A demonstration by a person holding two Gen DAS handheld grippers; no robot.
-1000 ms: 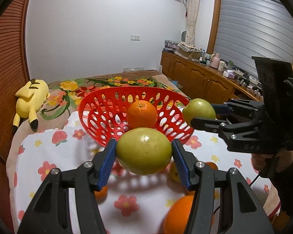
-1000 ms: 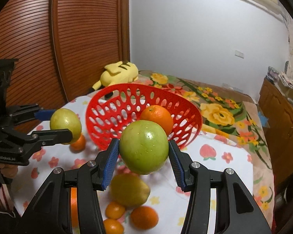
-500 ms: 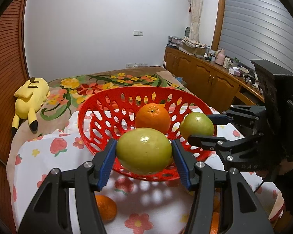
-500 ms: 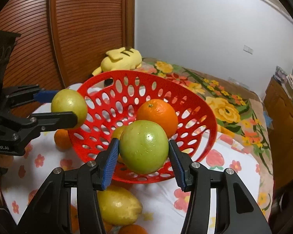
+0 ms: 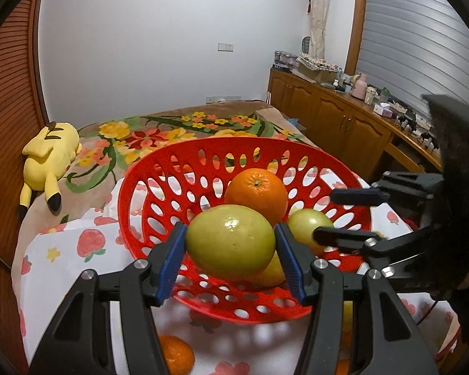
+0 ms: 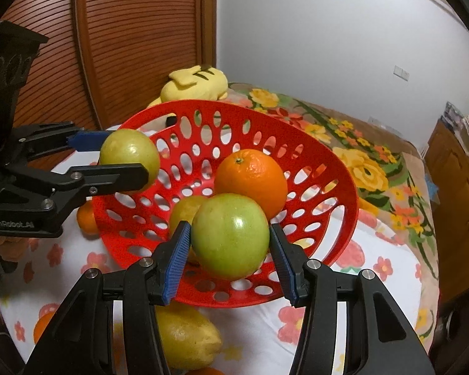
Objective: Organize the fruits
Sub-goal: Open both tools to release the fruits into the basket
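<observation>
A red perforated basket [image 5: 134, 200] [image 6: 337, 168] stands on the flowered cloth and holds an orange [image 5: 256, 193] [image 6: 250, 181] and a yellow fruit [image 6: 184, 212]. My left gripper [image 5: 229, 243] is shut on a yellow-green fruit [image 5: 231, 243] over the basket's near rim; it also shows in the right wrist view [image 6: 128, 153]. My right gripper [image 6: 229, 240] is shut on a green apple [image 6: 229, 237] over the basket's near rim; the apple shows in the left wrist view [image 5: 303, 225].
Loose fruit lies on the cloth before the basket: a yellow fruit [image 6: 187, 340], small oranges [image 5: 175, 353] [image 6: 86, 218]. A yellow plush toy [image 5: 47, 153] lies on the floral blanket behind. Wooden cabinets [image 5: 337, 125] run along the right wall.
Both grippers have moved forward with their fruits, from in front of the basket to over its near rim. Both stay shut.
</observation>
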